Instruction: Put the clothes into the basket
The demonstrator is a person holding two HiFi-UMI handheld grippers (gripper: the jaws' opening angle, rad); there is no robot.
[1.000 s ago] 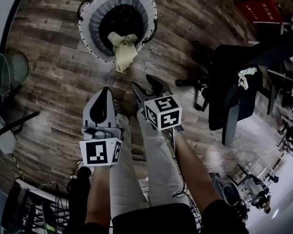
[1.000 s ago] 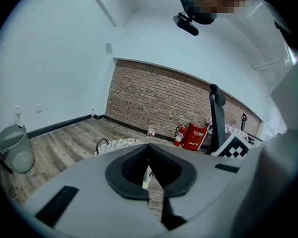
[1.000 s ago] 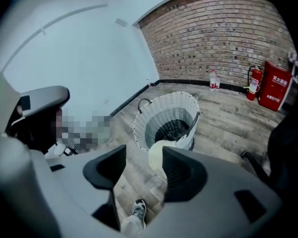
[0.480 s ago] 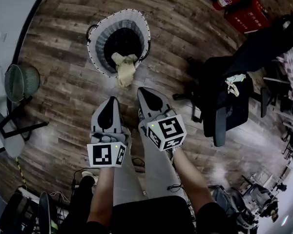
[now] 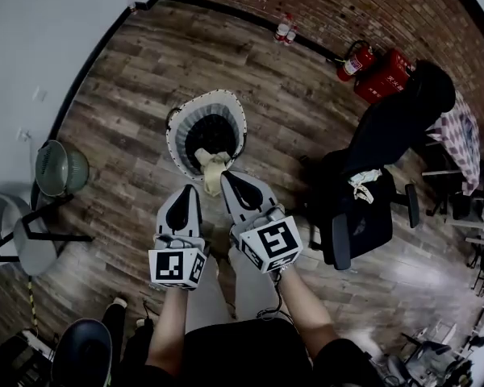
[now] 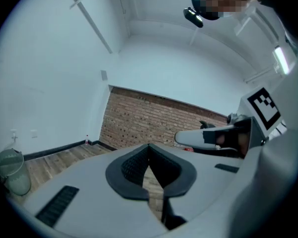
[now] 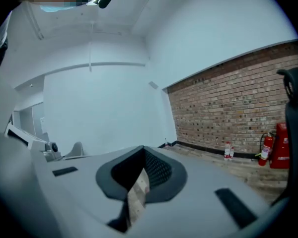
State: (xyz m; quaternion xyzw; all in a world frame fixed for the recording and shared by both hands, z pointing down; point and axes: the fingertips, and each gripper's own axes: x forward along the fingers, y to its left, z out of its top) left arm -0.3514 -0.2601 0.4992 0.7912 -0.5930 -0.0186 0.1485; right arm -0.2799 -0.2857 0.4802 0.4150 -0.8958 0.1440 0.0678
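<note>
Blk chair (image 5: 387,127), fire ext. (image 5: 351,61), brick wall (image 5: 347,6)

Cloth (image 5: 210,166): lower end hidden behind the right gripper (image 5: 226,176), so how far it hangs outside the basket (image 5: 174,131) cannot be told.
Bottles (image 5: 284,29): at the wall's foot, too small to read.
Grey chair (image 5: 12,236): cut off by the left edge.
Pale thing (image 5: 360,185): on the office chair (image 5: 387,127) — too small to identify.
Dark round object (image 5: 82,359): cut by the bottom edge.
</note>
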